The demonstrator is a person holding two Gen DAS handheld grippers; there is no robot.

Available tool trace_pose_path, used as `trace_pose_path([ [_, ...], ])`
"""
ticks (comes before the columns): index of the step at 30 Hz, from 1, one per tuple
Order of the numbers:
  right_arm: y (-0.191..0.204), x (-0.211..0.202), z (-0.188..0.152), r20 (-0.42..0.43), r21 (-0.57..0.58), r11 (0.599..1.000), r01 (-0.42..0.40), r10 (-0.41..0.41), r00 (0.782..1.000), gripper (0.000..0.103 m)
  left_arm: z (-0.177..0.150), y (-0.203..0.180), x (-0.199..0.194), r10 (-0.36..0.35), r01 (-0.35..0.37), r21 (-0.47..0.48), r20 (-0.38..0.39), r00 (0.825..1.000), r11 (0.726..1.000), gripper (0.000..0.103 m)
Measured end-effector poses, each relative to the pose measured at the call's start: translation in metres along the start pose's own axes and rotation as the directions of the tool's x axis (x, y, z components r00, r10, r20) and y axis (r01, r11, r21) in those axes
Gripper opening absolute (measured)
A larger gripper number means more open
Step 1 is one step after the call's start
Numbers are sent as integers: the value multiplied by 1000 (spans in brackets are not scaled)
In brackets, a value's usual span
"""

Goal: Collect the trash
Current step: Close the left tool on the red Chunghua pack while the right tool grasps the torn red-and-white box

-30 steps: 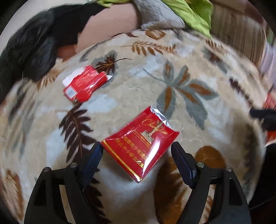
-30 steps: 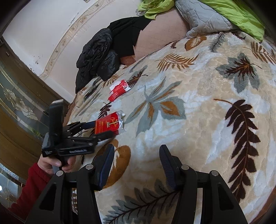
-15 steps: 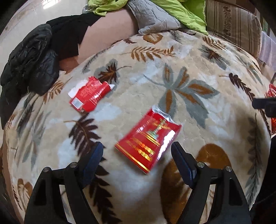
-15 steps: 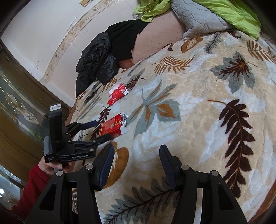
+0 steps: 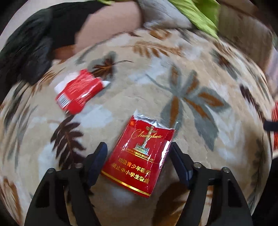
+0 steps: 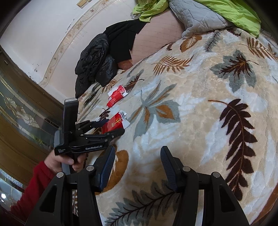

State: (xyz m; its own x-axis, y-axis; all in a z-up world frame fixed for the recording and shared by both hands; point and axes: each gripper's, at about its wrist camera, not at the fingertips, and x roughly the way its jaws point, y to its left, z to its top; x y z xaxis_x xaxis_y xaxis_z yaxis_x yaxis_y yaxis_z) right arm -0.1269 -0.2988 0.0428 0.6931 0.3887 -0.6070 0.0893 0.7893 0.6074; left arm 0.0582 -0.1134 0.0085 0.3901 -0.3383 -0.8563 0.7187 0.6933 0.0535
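Note:
A red cigarette pack (image 5: 139, 153) with a torn foil top lies flat on the leaf-patterned blanket (image 5: 191, 73). My left gripper (image 5: 138, 151) points down at it, one finger on each side of the pack. Its jaws are closing, and the pads stand just off the pack's edges. The right wrist view shows the same left gripper (image 6: 112, 126) around the pack (image 6: 113, 122). A second, crumpled red pack (image 5: 78, 93) (image 6: 115, 96) lies further back on the blanket. My right gripper (image 6: 138, 161) hovers open over the blanket with nothing between its fingers.
A black jacket (image 6: 97, 62) is heaped at the blanket's far left corner. A grey quilt (image 6: 199, 19) and green cloth (image 6: 239, 12) lie at the back. A glass-panelled wooden door (image 6: 20, 113) stands at left. A hand in a red sleeve (image 6: 34, 182) holds the left gripper.
The left gripper has come in over the red pack, which now lies between its fingers and fills more of the view. Its jaws have narrowed. The right gripper has kept still.

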Motion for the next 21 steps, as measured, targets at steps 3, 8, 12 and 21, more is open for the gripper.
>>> trace_pose_path([
  [3, 3, 2, -1, -1, -13, 1000, 5, -5, 1000, 59, -12, 4, -14, 95, -88, -186, 31, 995, 979, 56],
  [8, 10, 13, 1, -25, -32, 999, 12, -12, 1000, 59, -41, 21, -56, 213, -158, -504, 53, 976, 849, 56],
  [12, 30, 32, 22, -42, -52, 998, -36, 34, 999, 59, -66, 30, -87, 264, -140, -657, 92, 960, 741, 56],
  [21, 71, 135, 90, -106, -17, 995, -96, 94, 990, 59, -81, 59, -90, 394, -232, -665, 101, 914, 710, 56],
])
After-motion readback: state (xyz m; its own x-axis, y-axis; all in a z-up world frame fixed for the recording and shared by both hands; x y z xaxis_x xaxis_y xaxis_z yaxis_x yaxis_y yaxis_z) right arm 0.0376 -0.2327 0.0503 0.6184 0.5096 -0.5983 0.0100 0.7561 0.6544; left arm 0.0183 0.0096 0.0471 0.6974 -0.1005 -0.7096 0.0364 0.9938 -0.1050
